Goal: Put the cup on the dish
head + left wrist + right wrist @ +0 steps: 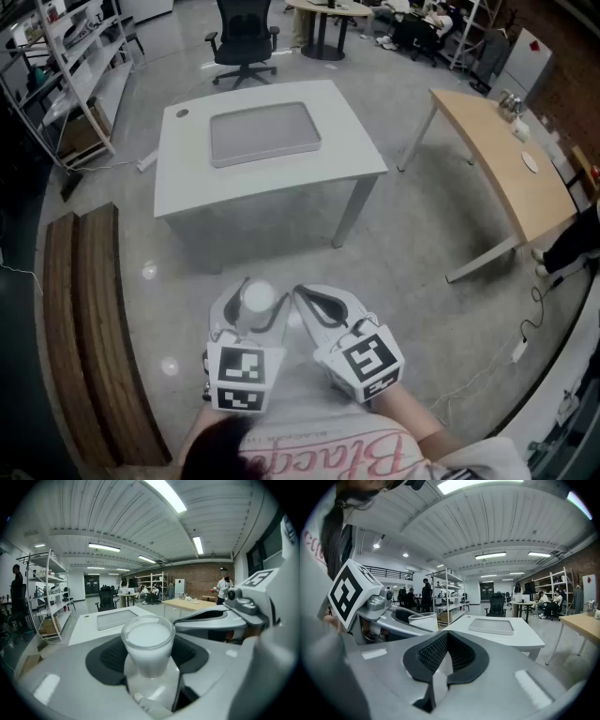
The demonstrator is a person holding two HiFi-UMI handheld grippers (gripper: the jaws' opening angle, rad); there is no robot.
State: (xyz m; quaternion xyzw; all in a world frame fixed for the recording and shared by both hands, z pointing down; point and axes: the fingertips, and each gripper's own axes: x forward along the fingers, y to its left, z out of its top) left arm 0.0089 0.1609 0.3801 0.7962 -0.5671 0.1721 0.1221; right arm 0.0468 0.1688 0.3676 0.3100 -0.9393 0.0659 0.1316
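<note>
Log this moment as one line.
left gripper: shut on cup | right gripper: shut, empty | dish: bare, on table

Left tool (251,309) clamped on cup (148,641); right tool (302,295) closed, empty, alongside.

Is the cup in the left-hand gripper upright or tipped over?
Upright. The cup has its round rim facing up and level, and its sides are pinched between the left fingers.
</note>
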